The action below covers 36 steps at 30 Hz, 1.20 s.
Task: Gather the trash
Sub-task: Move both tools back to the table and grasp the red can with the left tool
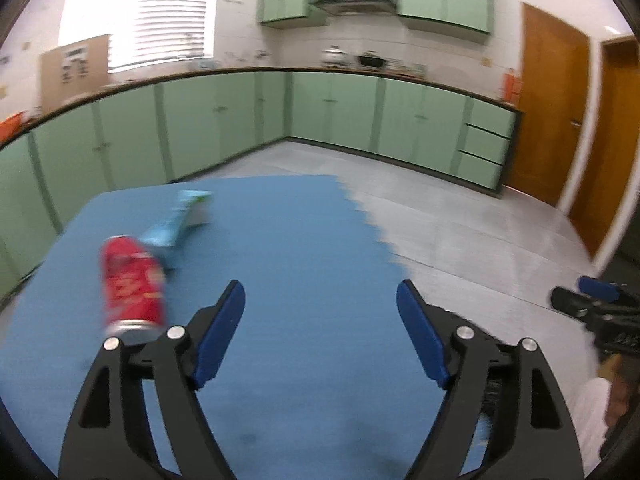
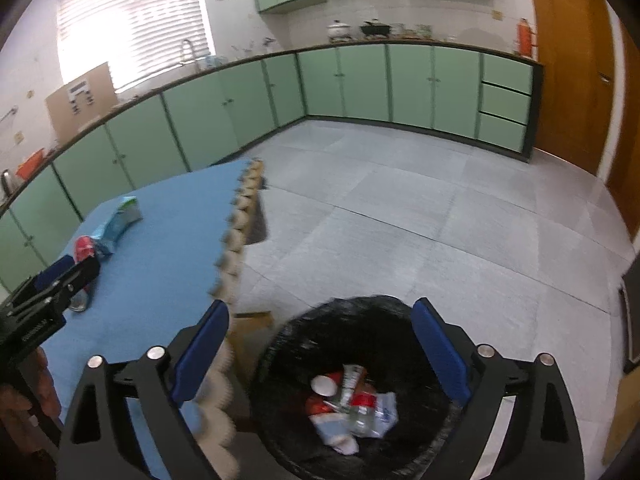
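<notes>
A red soda can [image 1: 134, 286] lies on the blue mat [image 1: 288, 240], just left of my left gripper [image 1: 320, 298], which is open and empty. A light blue carton [image 1: 180, 218] lies beyond the can. My right gripper [image 2: 320, 316] is open with nothing between its fingers, above a black-lined trash bin [image 2: 360, 332] on the floor. Inside the bin lie several pieces of trash [image 2: 352, 404], among them a white cup and wrappers. The right wrist view also shows the can [image 2: 84, 248], the carton [image 2: 120, 218] and the left gripper [image 2: 64, 276] beside them.
The mat-covered table's scalloped edge [image 2: 236, 232] runs beside the bin. Grey tiled floor [image 2: 440, 220] stretches to green cabinets [image 2: 400, 84] and wooden doors [image 2: 568, 68]. The right gripper [image 1: 592, 296] shows at the right edge of the left wrist view. A cardboard piece [image 2: 252, 320] lies by the bin.
</notes>
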Motion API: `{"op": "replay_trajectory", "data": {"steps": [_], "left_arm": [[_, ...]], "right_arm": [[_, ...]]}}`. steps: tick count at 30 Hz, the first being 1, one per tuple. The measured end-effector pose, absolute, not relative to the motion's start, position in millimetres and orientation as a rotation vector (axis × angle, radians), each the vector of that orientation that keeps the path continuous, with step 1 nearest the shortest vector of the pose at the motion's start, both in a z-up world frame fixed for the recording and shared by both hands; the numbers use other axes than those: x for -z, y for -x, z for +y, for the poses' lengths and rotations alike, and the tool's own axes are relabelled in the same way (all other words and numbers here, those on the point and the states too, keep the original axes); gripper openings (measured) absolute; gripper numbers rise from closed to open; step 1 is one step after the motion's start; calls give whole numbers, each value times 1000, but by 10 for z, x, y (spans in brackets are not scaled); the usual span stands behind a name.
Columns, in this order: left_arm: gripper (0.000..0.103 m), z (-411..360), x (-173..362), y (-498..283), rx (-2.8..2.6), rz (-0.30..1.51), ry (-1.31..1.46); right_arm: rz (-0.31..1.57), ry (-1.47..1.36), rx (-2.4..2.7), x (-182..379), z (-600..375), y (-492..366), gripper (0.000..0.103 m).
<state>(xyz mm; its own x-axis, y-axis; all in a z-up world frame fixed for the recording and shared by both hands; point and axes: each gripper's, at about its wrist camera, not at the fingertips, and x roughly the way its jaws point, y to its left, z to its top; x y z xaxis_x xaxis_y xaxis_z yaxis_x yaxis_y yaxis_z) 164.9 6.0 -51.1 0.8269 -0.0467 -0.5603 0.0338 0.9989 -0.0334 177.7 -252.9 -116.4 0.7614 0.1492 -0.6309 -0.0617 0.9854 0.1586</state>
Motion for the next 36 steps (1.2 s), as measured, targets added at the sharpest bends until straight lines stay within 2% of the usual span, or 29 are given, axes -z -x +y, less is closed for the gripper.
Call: {"op": "replay_trajectory", "data": {"steps": [3, 11, 36], "left_arm": [[81, 400, 508, -1646, -60, 606, 28], [81, 1096, 687, -1996, -212, 693, 121], [81, 1333, 991, -2391, -265, 822, 133]], "right_arm": [[690, -116, -181, 1117, -2202, -1874, 92], [672, -96, -290, 1054, -1563, -2027, 92], [691, -55, -319, 1269, -1165, -2430, 92]]}}
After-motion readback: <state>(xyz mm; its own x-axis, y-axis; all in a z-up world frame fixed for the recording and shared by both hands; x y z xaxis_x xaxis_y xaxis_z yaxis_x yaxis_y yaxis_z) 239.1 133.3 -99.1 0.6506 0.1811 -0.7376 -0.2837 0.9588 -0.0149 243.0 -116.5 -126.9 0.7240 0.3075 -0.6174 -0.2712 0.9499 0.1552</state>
